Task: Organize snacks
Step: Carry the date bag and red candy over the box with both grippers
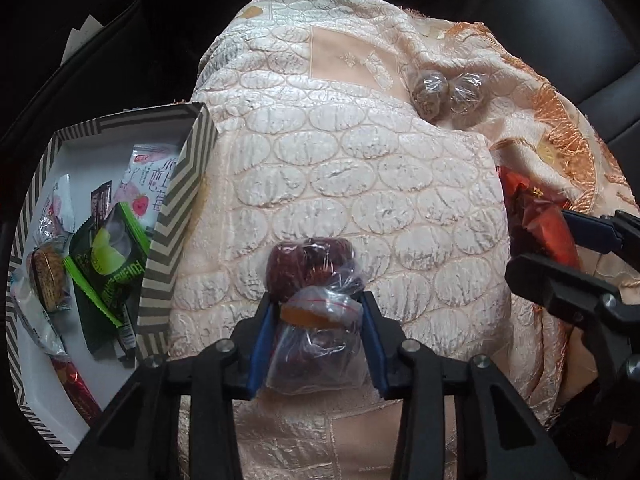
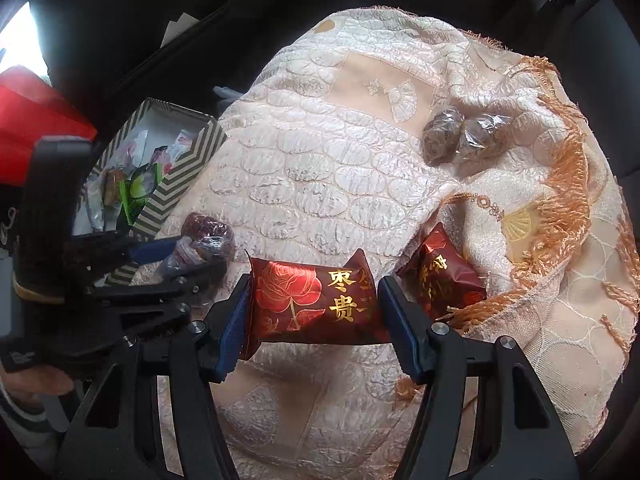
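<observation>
My left gripper [image 1: 316, 300] is shut on a clear-wrapped packet of dark red dates [image 1: 312, 264], low over the cream quilted cloth [image 1: 360, 160]. The right wrist view shows the same grip [image 2: 176, 256] beside the striped box. My right gripper [image 2: 314, 284] is shut on a dark red packet with gold lettering [image 2: 316, 304], held crosswise between the blue pads. A second red packet [image 2: 444, 276] lies just right of it on the cloth. Two clear-wrapped brown balls [image 2: 460, 140] rest at the far right of the cloth.
A striped cardboard box [image 1: 176, 200] at the left holds several wrapped snacks, green, pink and red. Orange fringe [image 2: 560, 200] edges the cloth on the right. Black leather seating [image 1: 560, 20] surrounds everything. A red object [image 2: 36, 120] sits far left, and a hand [image 2: 28, 384] holds the left gripper.
</observation>
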The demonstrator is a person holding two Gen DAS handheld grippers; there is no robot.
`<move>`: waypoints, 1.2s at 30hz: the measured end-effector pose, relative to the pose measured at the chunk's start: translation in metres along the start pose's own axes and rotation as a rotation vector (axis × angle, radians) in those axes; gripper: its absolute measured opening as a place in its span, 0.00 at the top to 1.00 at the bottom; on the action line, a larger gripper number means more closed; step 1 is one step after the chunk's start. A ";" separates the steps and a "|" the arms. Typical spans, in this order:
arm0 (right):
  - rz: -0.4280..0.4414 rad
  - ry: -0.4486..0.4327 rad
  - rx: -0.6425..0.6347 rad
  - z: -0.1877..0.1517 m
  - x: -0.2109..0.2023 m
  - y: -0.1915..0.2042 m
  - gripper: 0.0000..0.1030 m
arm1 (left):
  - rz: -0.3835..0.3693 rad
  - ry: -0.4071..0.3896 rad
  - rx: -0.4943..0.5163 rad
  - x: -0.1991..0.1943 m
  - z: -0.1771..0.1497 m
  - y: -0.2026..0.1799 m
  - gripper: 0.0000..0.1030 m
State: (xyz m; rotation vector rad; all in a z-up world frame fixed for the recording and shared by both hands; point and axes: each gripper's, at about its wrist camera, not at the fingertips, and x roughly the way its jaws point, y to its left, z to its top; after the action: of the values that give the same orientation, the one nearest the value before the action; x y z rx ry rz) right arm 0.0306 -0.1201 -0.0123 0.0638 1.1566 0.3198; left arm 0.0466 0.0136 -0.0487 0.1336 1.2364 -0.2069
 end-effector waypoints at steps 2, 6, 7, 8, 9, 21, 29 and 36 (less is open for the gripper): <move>0.004 -0.008 -0.002 0.000 -0.003 0.002 0.40 | -0.008 -0.010 -0.007 -0.005 -0.001 0.003 0.59; 0.018 -0.022 -0.030 0.003 -0.008 0.015 0.40 | 0.002 -0.048 -0.021 -0.025 -0.004 0.015 0.59; 0.023 -0.025 -0.037 0.004 -0.008 0.019 0.40 | 0.007 -0.057 -0.028 -0.030 -0.005 0.019 0.59; 0.027 -0.027 -0.045 0.006 -0.009 0.024 0.40 | 0.020 -0.068 -0.032 -0.035 -0.006 0.023 0.59; 0.031 -0.030 -0.054 0.007 -0.009 0.028 0.40 | 0.033 -0.080 -0.038 -0.040 -0.006 0.028 0.59; 0.081 -0.043 -0.147 0.023 -0.004 0.089 0.40 | 0.129 -0.154 -0.116 -0.078 -0.018 0.085 0.59; 0.105 -0.048 -0.199 0.033 0.004 0.129 0.40 | 0.184 -0.159 -0.184 -0.080 -0.027 0.123 0.59; 0.117 -0.041 -0.236 0.040 0.015 0.153 0.40 | 0.209 -0.146 -0.238 -0.075 -0.035 0.154 0.59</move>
State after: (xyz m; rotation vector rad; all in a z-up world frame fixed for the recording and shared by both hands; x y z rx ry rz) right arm 0.0397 0.0342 0.0228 -0.0688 1.0698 0.5538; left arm 0.0258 0.1776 0.0092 0.0404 1.0838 0.1108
